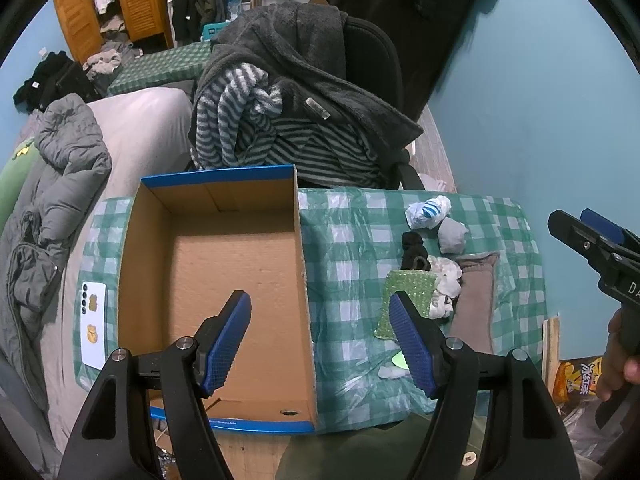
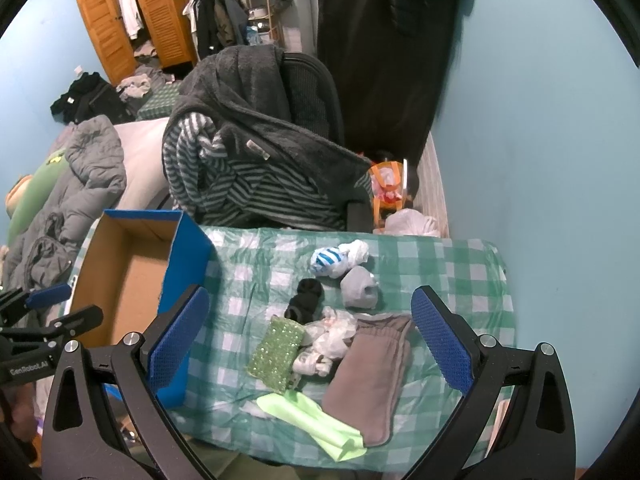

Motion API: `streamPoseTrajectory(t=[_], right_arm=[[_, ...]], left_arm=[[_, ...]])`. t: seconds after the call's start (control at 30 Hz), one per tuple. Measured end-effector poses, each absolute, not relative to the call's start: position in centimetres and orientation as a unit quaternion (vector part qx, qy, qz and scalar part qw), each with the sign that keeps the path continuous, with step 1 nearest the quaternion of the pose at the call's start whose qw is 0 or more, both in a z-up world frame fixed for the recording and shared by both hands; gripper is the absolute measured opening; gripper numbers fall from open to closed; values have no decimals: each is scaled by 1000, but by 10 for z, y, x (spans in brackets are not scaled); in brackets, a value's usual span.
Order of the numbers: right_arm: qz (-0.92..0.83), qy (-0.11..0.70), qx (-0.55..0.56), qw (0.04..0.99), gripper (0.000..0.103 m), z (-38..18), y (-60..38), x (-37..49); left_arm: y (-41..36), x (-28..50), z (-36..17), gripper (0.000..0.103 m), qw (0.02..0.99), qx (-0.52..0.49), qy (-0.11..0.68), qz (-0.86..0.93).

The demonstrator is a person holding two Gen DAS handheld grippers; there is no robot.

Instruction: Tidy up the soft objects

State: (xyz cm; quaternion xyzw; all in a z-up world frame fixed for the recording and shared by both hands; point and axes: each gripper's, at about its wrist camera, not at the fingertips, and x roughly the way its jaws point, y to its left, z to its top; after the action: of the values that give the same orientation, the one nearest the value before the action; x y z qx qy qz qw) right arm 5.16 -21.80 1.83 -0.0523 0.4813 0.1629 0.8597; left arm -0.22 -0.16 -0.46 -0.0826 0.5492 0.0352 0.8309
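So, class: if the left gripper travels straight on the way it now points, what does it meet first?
Probably the right-hand wall of the open cardboard box: the open left gripper straddles it, though depth is unclear.

Empty cardboard box at 9 o'clock, open-topped. Soft items cluster at 3 o'clock: balled socks, flat brown cloth, green sponge.

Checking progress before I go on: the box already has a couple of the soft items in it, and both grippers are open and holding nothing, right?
Not quite. The box holds nothing; the left wrist view shows its bare cardboard floor. The soft items all lie on the checked cloth beside it. The left gripper and right gripper are open and holding nothing.
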Motion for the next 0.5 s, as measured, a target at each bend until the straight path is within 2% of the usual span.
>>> streamPoseTrajectory(t=[0.5], right_arm=[[164, 483, -50, 859, 101, 19, -220, 51]], left_arm=[[-4, -3, -5, 73, 830, -83, 550, 35]])
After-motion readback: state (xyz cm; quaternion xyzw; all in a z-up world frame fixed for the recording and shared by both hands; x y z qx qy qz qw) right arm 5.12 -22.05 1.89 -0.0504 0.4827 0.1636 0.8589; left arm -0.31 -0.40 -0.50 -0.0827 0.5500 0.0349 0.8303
